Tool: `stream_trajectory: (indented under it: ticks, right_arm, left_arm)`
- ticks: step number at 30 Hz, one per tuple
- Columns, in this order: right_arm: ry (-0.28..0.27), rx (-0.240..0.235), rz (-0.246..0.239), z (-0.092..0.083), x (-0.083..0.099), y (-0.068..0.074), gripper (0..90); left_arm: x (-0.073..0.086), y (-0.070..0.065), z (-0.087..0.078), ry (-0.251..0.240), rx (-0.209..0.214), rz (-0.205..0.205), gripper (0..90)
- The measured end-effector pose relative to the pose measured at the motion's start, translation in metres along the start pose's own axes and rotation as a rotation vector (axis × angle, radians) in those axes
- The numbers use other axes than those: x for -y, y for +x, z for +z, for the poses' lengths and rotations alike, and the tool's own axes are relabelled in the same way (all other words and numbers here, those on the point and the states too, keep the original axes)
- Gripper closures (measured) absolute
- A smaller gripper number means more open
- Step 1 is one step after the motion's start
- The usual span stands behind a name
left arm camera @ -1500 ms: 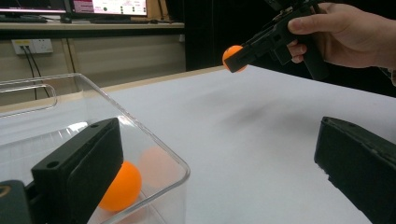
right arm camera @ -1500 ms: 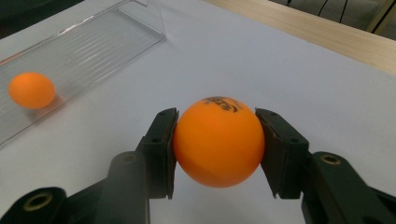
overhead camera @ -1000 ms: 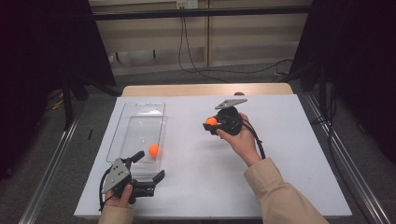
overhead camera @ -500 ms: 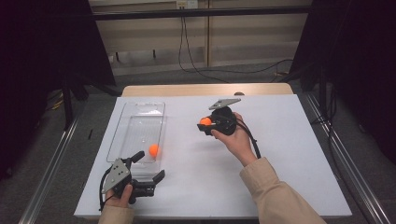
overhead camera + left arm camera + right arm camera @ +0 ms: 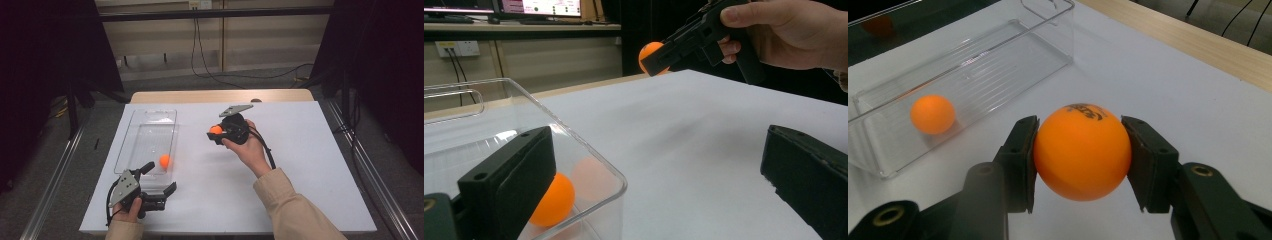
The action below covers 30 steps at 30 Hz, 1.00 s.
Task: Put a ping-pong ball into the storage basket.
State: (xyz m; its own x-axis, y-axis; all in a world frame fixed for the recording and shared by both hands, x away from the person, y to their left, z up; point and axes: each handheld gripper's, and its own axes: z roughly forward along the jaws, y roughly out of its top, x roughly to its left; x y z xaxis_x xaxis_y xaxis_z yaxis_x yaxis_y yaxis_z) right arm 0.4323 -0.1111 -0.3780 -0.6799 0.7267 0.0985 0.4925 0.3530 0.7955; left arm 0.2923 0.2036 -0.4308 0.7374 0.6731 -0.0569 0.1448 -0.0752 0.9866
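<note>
My right gripper (image 5: 216, 131) is held above the white table (image 5: 300, 165), right of the clear plastic bin (image 5: 145, 131), and is shut on an orange ball (image 5: 1082, 150) pressed between both pads. The left gripper view shows that held ball (image 5: 649, 50) up high. A second orange ball (image 5: 164, 160) lies inside the bin at its near end, and it shows as well as the ball in the bin (image 5: 933, 114). My left gripper (image 5: 160, 179) rests at the table's near left, open, nothing between its jaws, one jaw beside the bin's near corner (image 5: 616, 182).
The bin's far half (image 5: 1013, 45) holds nothing. A wooden strip (image 5: 215, 96) borders the table's far edge. A black cable (image 5: 267, 152) trails from the right gripper along the person's forearm. Dark curtains and metal rails flank the table.
The right gripper, still holding the ball, has shifted slightly left toward the bin. The left gripper has stayed put.
</note>
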Motion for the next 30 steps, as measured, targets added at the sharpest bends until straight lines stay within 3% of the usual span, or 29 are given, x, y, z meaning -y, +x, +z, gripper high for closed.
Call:
stream_trajectory:
  ticks: [30]
  right_arm:
    - [-0.011,-0.028,-0.011,0.01,-0.01,0.011,51.2]
  left_arm:
    - [0.0,0.001,0.0,0.011,0.006,0.012,1.0]
